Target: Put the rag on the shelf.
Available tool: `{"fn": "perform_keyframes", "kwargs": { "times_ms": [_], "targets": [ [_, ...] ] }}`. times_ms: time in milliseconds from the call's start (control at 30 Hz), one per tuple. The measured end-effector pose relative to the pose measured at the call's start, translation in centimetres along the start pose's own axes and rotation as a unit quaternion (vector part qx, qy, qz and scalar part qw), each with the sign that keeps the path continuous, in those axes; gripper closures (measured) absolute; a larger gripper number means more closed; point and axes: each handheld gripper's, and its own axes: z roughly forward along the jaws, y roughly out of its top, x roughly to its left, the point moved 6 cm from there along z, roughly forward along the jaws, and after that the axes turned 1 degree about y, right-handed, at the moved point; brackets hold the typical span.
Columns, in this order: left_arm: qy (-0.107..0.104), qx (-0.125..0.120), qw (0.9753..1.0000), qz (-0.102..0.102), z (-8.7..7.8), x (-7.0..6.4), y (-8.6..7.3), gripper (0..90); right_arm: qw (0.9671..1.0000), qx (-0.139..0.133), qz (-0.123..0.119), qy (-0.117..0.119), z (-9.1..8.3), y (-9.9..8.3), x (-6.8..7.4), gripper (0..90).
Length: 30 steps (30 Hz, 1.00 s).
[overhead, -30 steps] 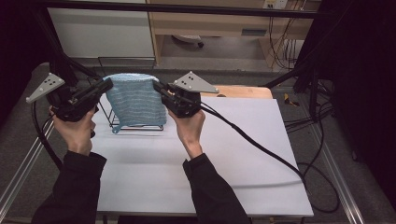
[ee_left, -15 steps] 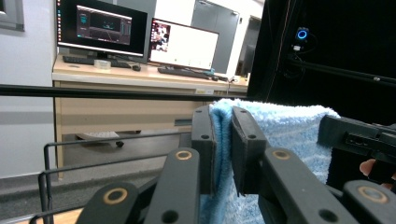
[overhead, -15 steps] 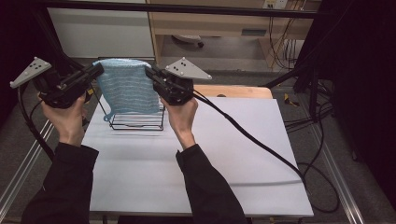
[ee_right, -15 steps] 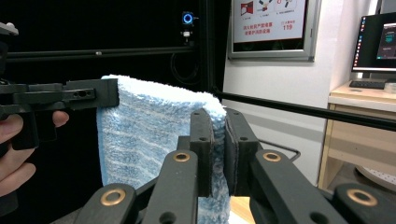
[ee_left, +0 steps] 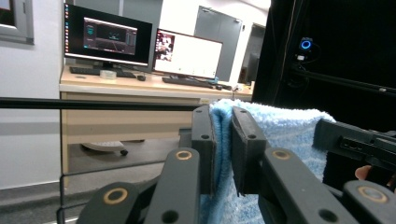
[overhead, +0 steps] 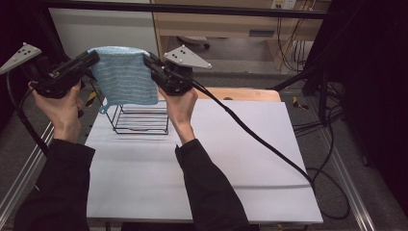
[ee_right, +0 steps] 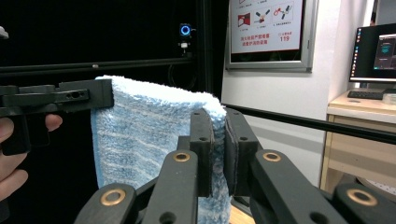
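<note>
Both hand-held grippers, left point(overhead: 94, 58) and right point(overhead: 146, 60), clamp the blue towel point(overhead: 124, 76) by its top corners, stretched above the wire rack point(overhead: 143, 117) on the desk point(overhead: 192, 168); best kept taut and level, lowered centered over the rack.

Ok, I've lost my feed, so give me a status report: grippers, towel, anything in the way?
Left gripper and right gripper each shut on a top corner of the blue towel. Towel hangs spread above the wire rack. Nothing in between.
</note>
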Motion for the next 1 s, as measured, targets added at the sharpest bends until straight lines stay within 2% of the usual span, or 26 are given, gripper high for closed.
{"fn": "perform_keyframes", "kwargs": {
  "times_ms": [267,400,833,1000],
  "targets": [
    [0.006,0.000,1.0000,-0.003,0.9,0.7,1.2,80.7,1.0000,-0.003,0.001,-0.003,1.1,0.9,-0.3,83.8],
    [0.002,-0.003,1.0000,-0.005,1.4,0.9,1.9,80.7,1.0000,-0.005,-0.002,-0.006,1.5,1.5,-0.6,83.9],
    [0.001,-0.009,1.0000,0.003,2.9,1.3,4.0,80.6,0.9998,-0.018,0.001,-0.011,2.8,3.4,-1.8,83.9],
    [0.010,-0.005,0.9998,0.017,3.9,1.5,4.7,80.6,0.9996,-0.021,0.005,-0.017,3.2,3.8,-2.3,83.9]
  ]
}}
